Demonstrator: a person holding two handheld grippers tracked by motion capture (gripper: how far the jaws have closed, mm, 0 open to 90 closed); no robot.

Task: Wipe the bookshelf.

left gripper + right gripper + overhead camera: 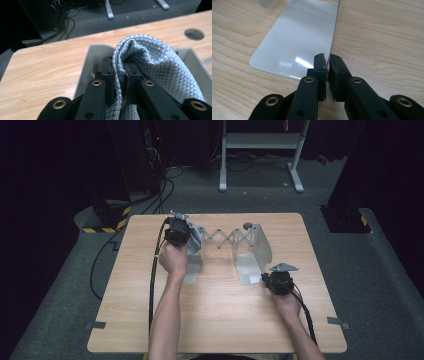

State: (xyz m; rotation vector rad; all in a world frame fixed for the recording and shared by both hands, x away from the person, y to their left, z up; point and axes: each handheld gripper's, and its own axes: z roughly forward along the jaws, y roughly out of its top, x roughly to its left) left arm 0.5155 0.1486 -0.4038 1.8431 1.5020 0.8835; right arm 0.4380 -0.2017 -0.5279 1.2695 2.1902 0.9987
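Cloth pinched in L gripper over rack, not yet hung; R gripper clamps rack's base edge, steadying.

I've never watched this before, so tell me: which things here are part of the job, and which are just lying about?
In use:
- grey quilted cloth, pinched in left gripper
- metal folding rack, edge clamped by right gripper

Lying about:
- white stand
- floor cables

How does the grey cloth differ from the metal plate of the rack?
The grey cloth is soft, crumpled and quilted; the metal plate is stiff, flat and glossy. The cloth is held up by the left tool; the plate rests on the table, its upright edge pinched by the right tool. Both are grey.
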